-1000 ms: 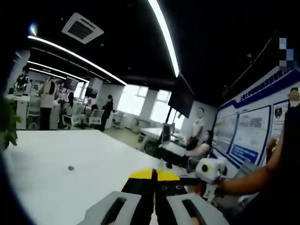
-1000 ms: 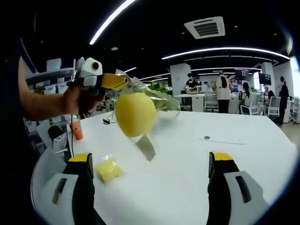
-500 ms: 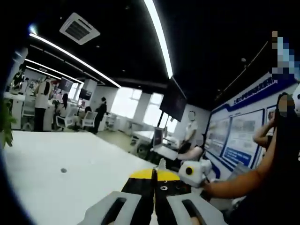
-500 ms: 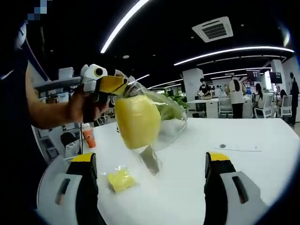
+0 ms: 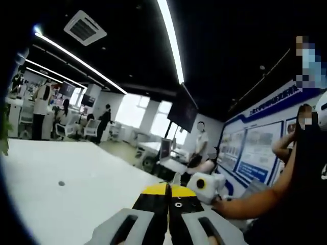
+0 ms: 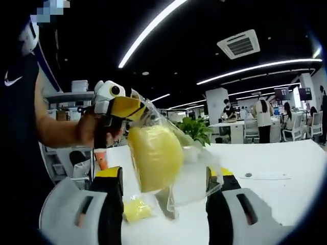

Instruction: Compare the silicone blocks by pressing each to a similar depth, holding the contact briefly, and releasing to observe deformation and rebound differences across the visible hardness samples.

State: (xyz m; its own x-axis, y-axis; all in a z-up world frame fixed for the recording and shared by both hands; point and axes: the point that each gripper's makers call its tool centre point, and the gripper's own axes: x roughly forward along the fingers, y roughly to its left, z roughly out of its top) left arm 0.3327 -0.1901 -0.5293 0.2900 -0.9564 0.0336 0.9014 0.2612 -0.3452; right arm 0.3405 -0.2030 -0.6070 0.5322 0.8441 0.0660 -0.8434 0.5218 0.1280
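White table (image 6: 286, 168) is spread across the lower frame. At centre, a bagged yellow block (image 6: 155, 157) is held up, pinched by the left gripper (image 6: 134, 108). The right gripper (image 6: 164, 186) is spread around it; squeezing seems next. A smaller yellow block (image 6: 136, 209) lies below

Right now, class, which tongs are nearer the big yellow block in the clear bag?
Left. The left tongs pinch the bag's top, with the yellow block hanging just below; the right tongs sit open around it, apparently not touching.

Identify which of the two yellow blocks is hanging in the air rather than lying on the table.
The large yellow block, inside a clear bag pinched by the left gripper. The small yellow block lies on the white table.
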